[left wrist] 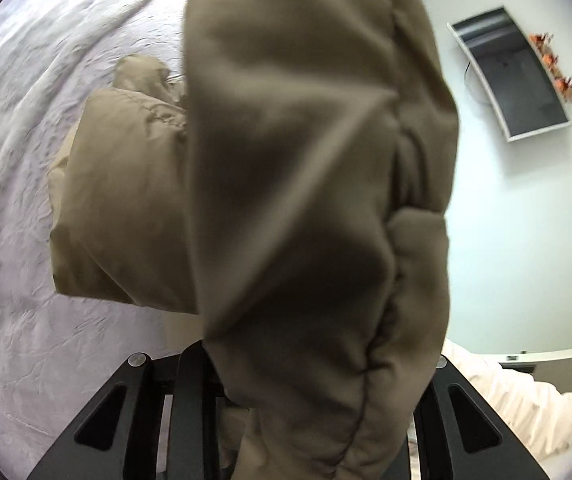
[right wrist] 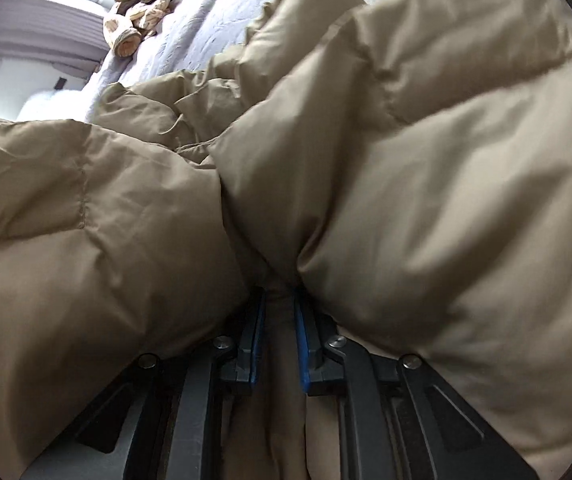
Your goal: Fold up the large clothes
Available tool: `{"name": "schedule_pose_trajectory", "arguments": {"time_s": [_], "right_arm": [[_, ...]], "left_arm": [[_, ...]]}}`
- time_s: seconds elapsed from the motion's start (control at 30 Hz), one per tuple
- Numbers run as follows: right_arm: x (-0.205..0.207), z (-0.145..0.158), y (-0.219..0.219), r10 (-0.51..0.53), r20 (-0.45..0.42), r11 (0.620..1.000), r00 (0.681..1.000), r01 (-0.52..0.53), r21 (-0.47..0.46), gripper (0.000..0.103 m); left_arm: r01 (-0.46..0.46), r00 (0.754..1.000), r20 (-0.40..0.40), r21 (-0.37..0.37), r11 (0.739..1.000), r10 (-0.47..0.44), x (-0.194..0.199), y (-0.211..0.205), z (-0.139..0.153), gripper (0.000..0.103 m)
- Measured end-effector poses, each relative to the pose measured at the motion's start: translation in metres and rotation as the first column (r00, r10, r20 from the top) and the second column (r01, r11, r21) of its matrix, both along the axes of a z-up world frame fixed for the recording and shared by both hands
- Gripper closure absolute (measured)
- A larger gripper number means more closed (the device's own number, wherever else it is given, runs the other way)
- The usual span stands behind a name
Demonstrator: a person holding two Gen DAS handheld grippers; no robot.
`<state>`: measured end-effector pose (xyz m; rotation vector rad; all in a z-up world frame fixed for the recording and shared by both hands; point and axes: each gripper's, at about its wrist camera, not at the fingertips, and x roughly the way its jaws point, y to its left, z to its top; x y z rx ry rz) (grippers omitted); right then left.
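Observation:
A tan puffer jacket (left wrist: 310,184) fills the middle of the left wrist view, hanging lifted off a white bedspread (left wrist: 17,184), with its lower part (left wrist: 121,208) resting on the bed. My left gripper (left wrist: 286,412) is shut on a fold of the jacket; its fingertips are hidden by the fabric. In the right wrist view the same jacket (right wrist: 426,184) bulges around my right gripper (right wrist: 278,320), whose blue pads (right wrist: 301,344) pinch a bunched fold between them.
A striped plush toy (right wrist: 137,4) lies on the bedspread (right wrist: 213,8) at the far end. A wall-mounted TV (left wrist: 514,72) hangs on a pale wall, with orange decorations (left wrist: 554,64) beside it. White bedding (left wrist: 526,400) shows at the lower right.

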<state>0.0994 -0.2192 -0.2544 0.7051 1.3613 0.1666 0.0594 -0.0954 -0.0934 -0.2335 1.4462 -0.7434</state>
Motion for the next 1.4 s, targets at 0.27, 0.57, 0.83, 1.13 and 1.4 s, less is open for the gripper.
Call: {"name": "schedule_pose_trajectory", "arguments": {"time_s": [0.27, 0.57, 0.83, 1.13, 1.4], "right_arm": [[0.005, -0.026, -0.024, -0.019, -0.054, 0.981, 0.998, 0.029, 0.194, 0.096], [-0.021, 0.038, -0.119, -0.045, -0.031, 0.974, 0.998, 0.051, 0.22, 0.063], [-0.092, 0.063, -0.212, -0.178, -0.014, 0.977, 0.984, 0.178, 0.12, 0.061], [-0.16, 0.091, -0.245, -0.216, 0.062, 0.967, 0.975, 0.204, 0.152, 0.034], [-0.162, 0.112, -0.193, -0.084, 0.152, 0.965, 0.985, 0.042, 0.261, 0.023]], "left_arm": [[0.016, 0.999, 0.035, 0.131, 0.991, -0.02, -0.01, -0.094, 0.002, 0.068], [0.05, 0.999, 0.001, 0.207, 0.977, -0.051, -0.032, -0.154, -0.011, 0.054], [0.185, 0.983, -0.03, 0.139, 0.973, -0.183, -0.04, -0.244, -0.051, 0.024], [0.124, 0.976, -0.18, -0.006, 0.992, -0.123, -0.014, -0.293, -0.082, 0.004], [0.157, 0.978, -0.145, 0.053, 0.986, -0.148, -0.004, -0.355, -0.084, 0.004]]}}
